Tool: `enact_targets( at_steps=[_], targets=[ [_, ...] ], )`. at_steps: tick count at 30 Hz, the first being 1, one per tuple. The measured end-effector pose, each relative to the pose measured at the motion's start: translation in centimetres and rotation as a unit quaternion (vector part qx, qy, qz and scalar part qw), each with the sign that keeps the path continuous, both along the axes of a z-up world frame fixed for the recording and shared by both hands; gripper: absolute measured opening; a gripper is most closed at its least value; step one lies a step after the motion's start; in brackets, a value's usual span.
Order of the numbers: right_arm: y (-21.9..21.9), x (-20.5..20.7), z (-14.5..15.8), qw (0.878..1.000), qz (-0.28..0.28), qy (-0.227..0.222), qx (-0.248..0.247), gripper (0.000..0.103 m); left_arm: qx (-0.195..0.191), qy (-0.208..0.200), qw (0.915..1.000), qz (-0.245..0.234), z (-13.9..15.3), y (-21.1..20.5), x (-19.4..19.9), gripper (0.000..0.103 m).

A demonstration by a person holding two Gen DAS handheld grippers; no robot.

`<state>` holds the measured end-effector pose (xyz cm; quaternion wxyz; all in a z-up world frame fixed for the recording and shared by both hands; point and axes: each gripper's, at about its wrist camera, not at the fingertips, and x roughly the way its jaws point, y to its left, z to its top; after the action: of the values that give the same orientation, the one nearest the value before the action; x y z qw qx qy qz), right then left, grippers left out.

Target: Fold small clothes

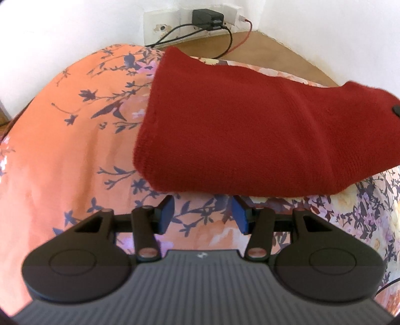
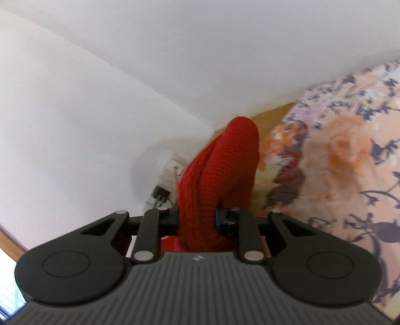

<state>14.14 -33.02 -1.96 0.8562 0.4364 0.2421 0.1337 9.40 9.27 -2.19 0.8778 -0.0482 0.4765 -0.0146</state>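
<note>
A red knitted garment point(image 1: 250, 130) lies on the orange floral bed cover point(image 1: 70, 150), its right end lifted off the surface. My left gripper point(image 1: 202, 212) is open just in front of the garment's near edge, with nothing between its blue pads point(image 1: 166, 212). In the right wrist view the same red knit point(image 2: 217, 180) bunches between the fingers of my right gripper point(image 2: 197, 220), which is shut on it and holds it up, tilted toward the wall. A small dark tip point(image 1: 396, 110) shows at the garment's lifted right end in the left wrist view.
A white wall point(image 1: 62, 37) stands behind the bed. A black charger point(image 1: 207, 17) with cables is plugged into a socket low on it, beside a strip of wooden floor point(image 1: 275, 50). The floral bed cover point(image 2: 350, 162) fills the right of the right wrist view.
</note>
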Motion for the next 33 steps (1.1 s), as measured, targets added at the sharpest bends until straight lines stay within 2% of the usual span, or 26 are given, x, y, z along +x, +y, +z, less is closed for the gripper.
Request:
enact_targets(
  at_steps=[10,18,25,33],
  targets=[
    [5.5,1.5,3.8,0.999,0.030,-0.021,-0.010,0.023,-0.008,-0.016,0.9997,0.014,0.9,2.5,-0.3,0.052],
    [10.5,3.3,5.0,0.997,0.071,-0.018,-0.022,0.023,-0.015,-0.023,0.9994,0.023,1.3,4.4,-0.7,0.052],
    [15.5,5.0,4.0,0.993,0.105,0.006,-0.053,0.023,-0.013,-0.027,0.9991,0.030,1.5,6.0,-0.8,0.052],
    [21.3,7.2,1.8,0.981,0.139,0.035,-0.129,0.024,-0.015,-0.028,0.9988,0.038,1.5,7.4,-1.0,0.052]
  ],
)
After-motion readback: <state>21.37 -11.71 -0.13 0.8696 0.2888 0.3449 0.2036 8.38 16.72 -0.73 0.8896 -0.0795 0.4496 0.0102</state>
